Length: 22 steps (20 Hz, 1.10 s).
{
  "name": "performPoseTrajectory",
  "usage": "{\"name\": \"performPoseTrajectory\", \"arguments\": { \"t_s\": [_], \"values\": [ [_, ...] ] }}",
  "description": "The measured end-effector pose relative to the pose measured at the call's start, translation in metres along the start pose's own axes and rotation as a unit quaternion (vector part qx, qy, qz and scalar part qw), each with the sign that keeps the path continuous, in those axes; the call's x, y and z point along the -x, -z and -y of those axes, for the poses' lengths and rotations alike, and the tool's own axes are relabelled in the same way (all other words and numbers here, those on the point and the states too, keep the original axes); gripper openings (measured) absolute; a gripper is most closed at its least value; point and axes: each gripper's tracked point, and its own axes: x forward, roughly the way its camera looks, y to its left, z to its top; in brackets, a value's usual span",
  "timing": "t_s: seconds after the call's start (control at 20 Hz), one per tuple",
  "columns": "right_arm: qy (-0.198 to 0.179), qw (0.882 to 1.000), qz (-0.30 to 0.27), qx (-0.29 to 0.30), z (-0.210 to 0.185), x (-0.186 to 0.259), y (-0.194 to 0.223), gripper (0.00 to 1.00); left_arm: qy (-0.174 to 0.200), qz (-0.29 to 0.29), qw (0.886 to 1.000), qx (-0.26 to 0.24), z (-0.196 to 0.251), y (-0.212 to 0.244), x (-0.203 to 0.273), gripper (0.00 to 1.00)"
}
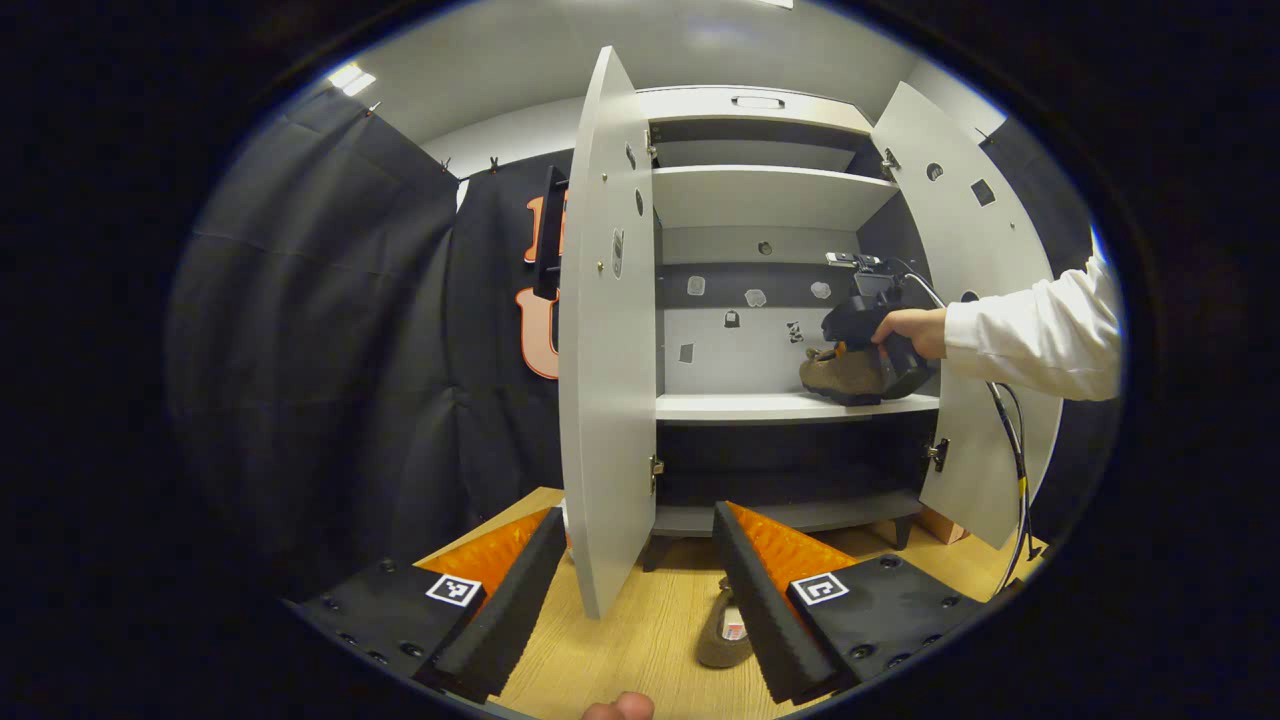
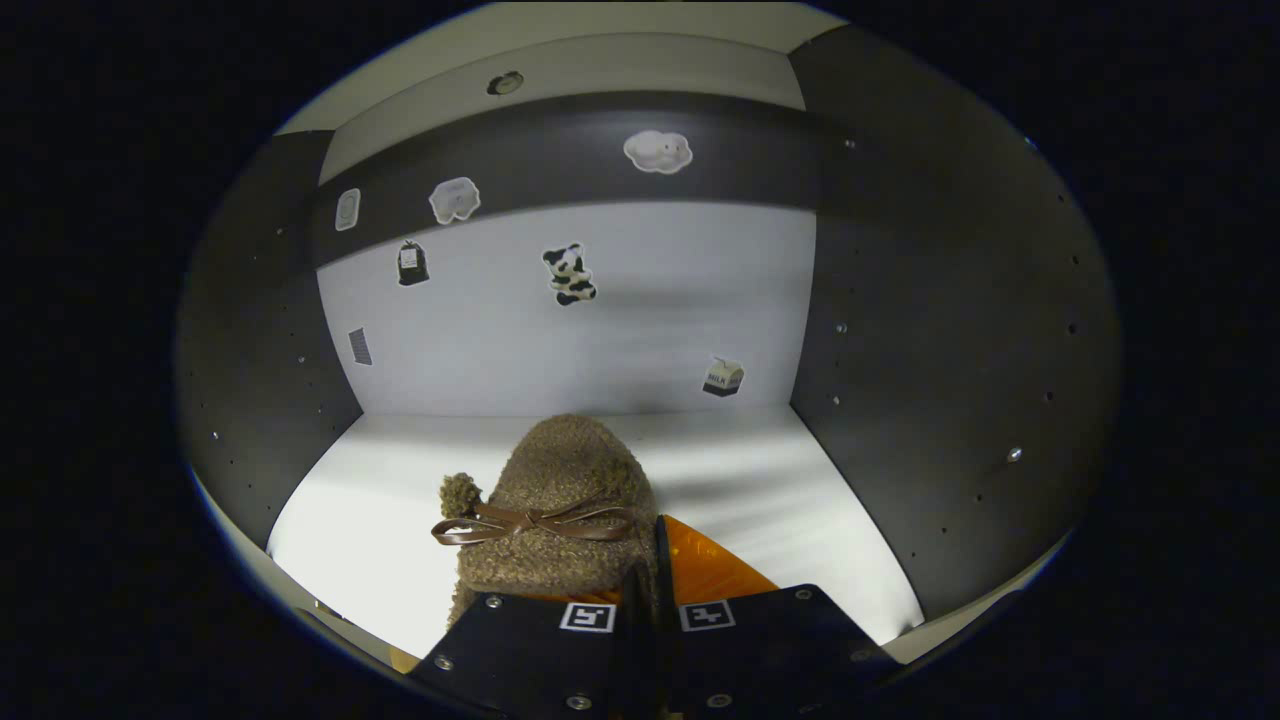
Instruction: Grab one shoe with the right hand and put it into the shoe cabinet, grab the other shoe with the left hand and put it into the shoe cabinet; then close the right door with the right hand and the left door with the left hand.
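The right claw (image 2: 645, 585) is closed on the heel edge of the furry shoe (image 2: 560, 505), which rests on the cabinet's middle shelf (image 2: 760, 480), right of centre. Release is best made only once the sole lies flat. The left claw (image 1: 640, 585) is held open, empty, over the second shoe (image 1: 722, 632) on the floor before the cabinet.
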Motion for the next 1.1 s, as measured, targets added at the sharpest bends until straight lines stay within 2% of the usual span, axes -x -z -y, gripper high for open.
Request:
{"name": "performPoseTrajectory", "arguments": {
  "t_s": [0.15, 0.2, 0.25, 0.3, 0.35, 0.4, 0.5, 0.7, 0.75, 0.8, 0.85, 1.1],
  "values": [
    [-0.011, 1.0, -0.008, -0.009, 0.002, -0.001, 0.002, 0.17, -0.005, -0.007, 1.0, 0.003, -0.009, 0.007, -0.008, 0.99],
    [-0.008, 1.0, -0.007, -0.004, 0.005, 0.001, 0.002, 0.27, -0.004, -0.011, 1.0, 0.005, -0.009, 0.01, -0.011, 0.97],
    [-0.007, 1.0, -0.004, 0.002, 0.008, 0.006, 0.001, 0.24, -0.003, -0.013, 1.0, 0.007, -0.01, 0.012, -0.014, 0.97],
    [-0.011, 1.0, -0.002, 0.009, 0.01, 0.012, 0.0, 0.44, -0.002, -0.014, 1.0, 0.009, -0.011, 0.013, -0.018, 0.96],
    [-0.02, 1.0, -0.002, 0.012, 0.01, 0.018, 0.0, 0.52, -0.001, -0.016, 1.0, 0.01, -0.01, 0.014, -0.018, 0.96],
    [-0.025, 1.0, -0.003, 0.011, 0.012, 0.024, -0.001, 0.72, 0.001, -0.016, 1.0, 0.01, -0.009, 0.015, -0.021, 0.96],
    [-0.04, 0.999, -0.003, -0.001, 0.014, 0.038, -0.005, 0.84, 0.006, -0.014, 1.0, 0.007, -0.006, 0.013, -0.024, 0.97],
    [-0.055, 0.998, 0.03, 0.024, 0.013, 0.08, -0.012, 0.93, 0.022, -0.006, 1.0, 0.001, 0.006, 0.009, -0.028, 0.97],
    [-0.058, 0.997, 0.046, 0.029, 0.011, 0.093, -0.015, 0.93, 0.027, -0.005, 1.0, 0.001, 0.009, 0.008, -0.03, 0.97],
    [-0.064, 0.995, 0.064, 0.029, 0.007, 0.109, -0.02, 0.86, 0.033, -0.004, 0.999, 0.001, 0.014, 0.008, -0.03, 0.96],
    [-0.07, 0.994, 0.081, 0.029, 0.002, 0.124, -0.023, 0.92, 0.038, -0.003, 0.999, 0.0, 0.017, 0.008, -0.03, 0.96],
    [-0.108, 0.983, 0.146, 0.033, -0.013, 0.202, -0.02, 0.92, 0.066, 0.003, 0.998, -0.002, 0.038, 0.004, -0.031, 0.96]
  ]
}}
